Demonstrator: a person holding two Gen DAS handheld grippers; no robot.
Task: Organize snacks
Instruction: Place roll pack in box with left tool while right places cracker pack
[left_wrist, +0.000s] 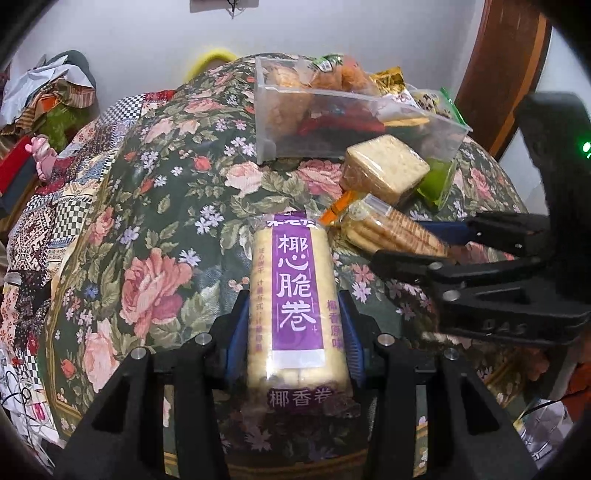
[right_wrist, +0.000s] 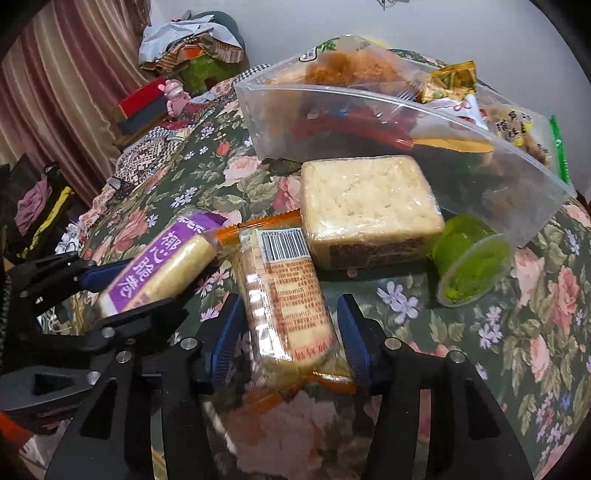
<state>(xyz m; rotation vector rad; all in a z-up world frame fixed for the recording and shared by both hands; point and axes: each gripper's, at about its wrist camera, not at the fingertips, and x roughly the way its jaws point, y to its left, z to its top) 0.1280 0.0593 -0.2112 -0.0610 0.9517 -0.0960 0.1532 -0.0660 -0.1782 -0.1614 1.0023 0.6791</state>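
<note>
My left gripper is shut on a purple-labelled roll pack, its blue pads pressing both sides; the pack also shows in the right wrist view. My right gripper straddles an orange-edged biscuit pack with blue pads close to its sides; whether they press it I cannot tell. That pack shows in the left wrist view between the right gripper's fingers. A clear plastic bin holding several snacks stands behind.
A square cracker pack and a green jelly cup lie in front of the clear bin. Everything rests on a floral cloth. Clutter and a pink toy lie at the far left.
</note>
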